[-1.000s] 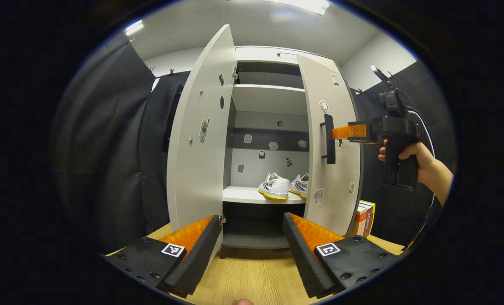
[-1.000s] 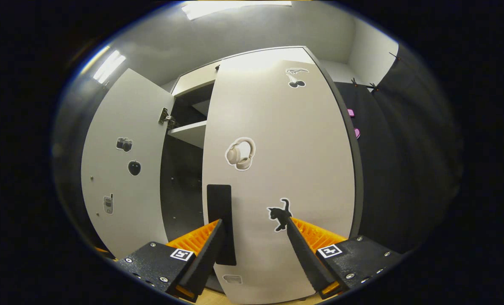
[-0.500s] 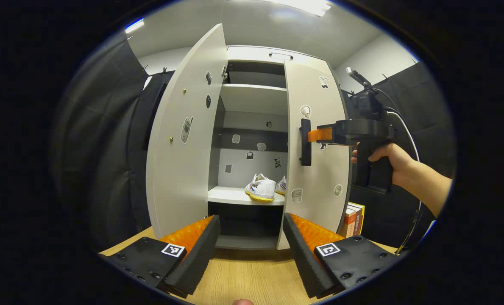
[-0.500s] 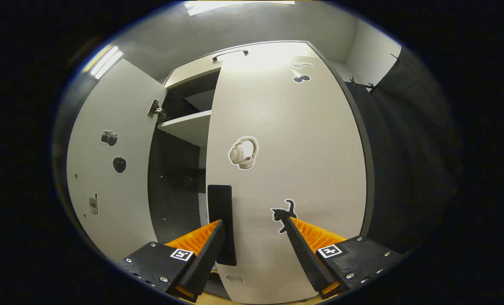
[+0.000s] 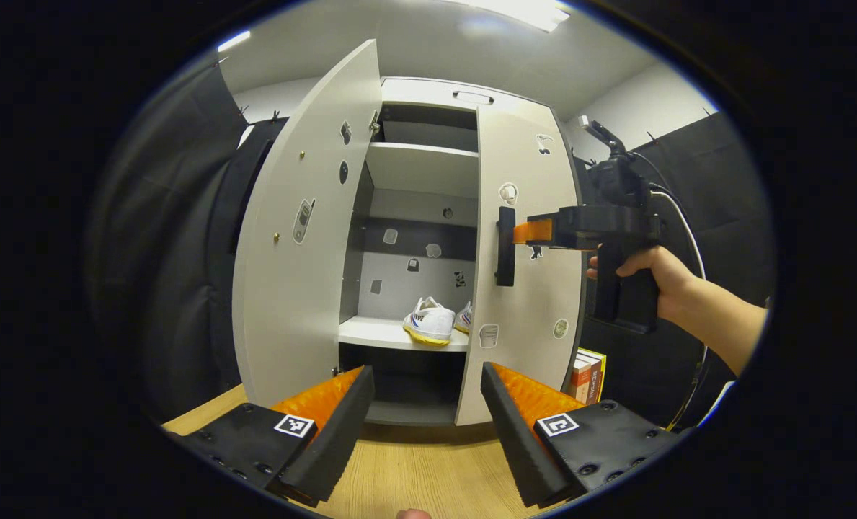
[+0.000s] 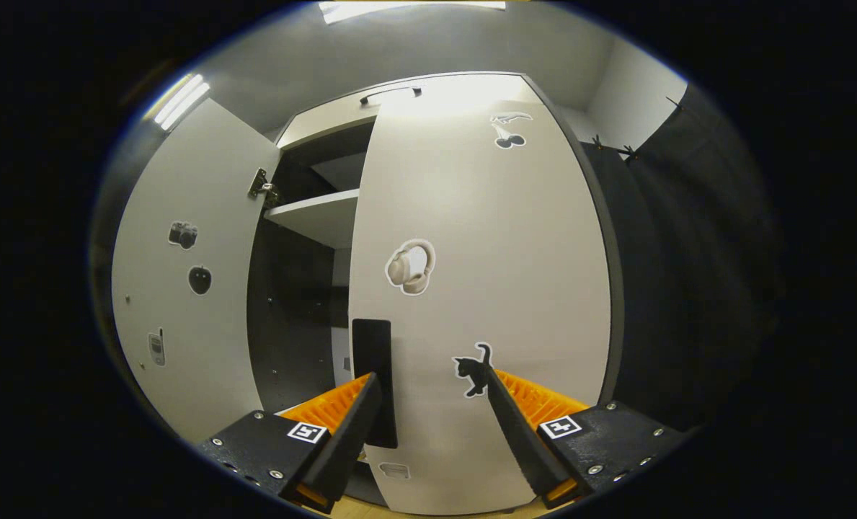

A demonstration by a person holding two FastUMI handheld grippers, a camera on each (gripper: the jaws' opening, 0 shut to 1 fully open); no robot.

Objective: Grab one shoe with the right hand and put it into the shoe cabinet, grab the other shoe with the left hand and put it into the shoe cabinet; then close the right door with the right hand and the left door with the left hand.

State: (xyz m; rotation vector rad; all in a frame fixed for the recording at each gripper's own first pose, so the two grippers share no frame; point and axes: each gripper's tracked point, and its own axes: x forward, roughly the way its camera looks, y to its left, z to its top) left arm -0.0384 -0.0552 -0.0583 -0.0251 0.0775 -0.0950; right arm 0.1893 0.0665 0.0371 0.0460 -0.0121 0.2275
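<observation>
My right gripper point(image 6: 429, 404), fingers spread and gripping nothing, pushes the pale grey right door point(image 6: 486, 288) near its upright black handle point(image 6: 374, 382); my left gripper point(image 5: 424, 422) waits open, nearer the wide-open left door point(image 5: 291, 274).

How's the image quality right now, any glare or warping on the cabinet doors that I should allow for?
Right gripper view: ceiling light washes out the top of the right door, and the fisheye bows its edges outward. Left gripper view: sharp and evenly lit, the left door curves near the rim, the shoes sit clear on a lit shelf, and the compartment under them is in deep shadow.
</observation>
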